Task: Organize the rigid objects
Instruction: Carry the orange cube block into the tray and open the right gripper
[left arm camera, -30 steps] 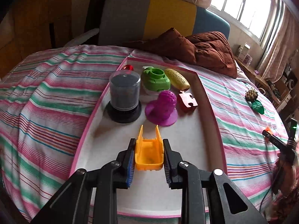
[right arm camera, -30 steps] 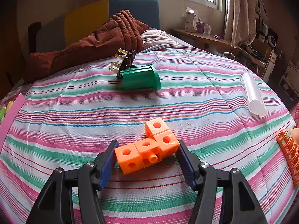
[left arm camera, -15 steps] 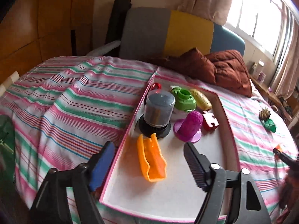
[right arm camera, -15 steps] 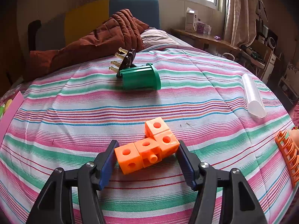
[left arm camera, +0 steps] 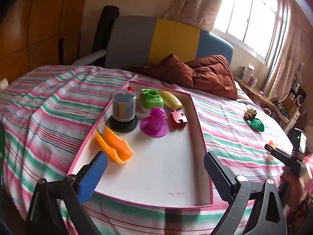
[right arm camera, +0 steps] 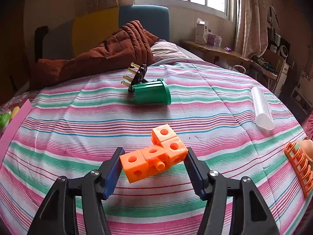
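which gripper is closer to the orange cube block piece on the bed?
Right. The right gripper has the orange cube block piece between its pads, which look to be touching both ends. The left gripper is over the tray, jaws opening with nothing between them.

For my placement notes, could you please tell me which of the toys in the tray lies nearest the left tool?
The orange scoop-shaped piece, lying along the tray's left edge just ahead of the left tool, whose jaws are opening empty. The other toys sit farther back.

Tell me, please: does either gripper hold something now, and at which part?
The right gripper holds the orange cube block by its two ends. The left gripper is opening, nothing between its jaws.
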Demonstrator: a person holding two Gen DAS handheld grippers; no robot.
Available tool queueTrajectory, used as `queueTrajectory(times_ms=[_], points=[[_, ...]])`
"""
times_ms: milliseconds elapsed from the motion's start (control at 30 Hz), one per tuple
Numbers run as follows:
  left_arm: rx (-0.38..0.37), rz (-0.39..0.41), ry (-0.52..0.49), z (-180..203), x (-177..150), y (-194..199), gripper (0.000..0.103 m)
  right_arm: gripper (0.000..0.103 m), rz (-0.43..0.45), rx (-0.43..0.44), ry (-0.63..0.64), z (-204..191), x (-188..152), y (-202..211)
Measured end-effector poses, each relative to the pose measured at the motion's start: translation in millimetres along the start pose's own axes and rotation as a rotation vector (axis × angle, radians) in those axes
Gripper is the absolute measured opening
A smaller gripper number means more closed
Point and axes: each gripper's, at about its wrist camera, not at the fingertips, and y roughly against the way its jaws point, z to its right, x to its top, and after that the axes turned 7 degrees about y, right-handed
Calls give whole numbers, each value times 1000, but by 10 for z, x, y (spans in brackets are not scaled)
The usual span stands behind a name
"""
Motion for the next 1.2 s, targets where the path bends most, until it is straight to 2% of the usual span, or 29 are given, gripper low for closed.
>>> queueTrajectory(times_ms=[200,400,700,833,967,1200], points=[[7,-7,-4,17,-46,28,99,62,-26,77,-7,-75,-24,77],[10,-6,27,-111,-48,68,100,62,-37,200,55,-473,-10,272],[3,-4,73,-274,-56,148,101,62,-15,465,197,-1584,218,655],[35,23,91,-342,-29,212,101,62,-19,579,287,-2124,299,799],[95,65,137,-472,21,289,101,62,-74,663,383,-2675,291,851],[150,92,271,-805,89,368,102,62,-153,741,565,-3394,225,755]])
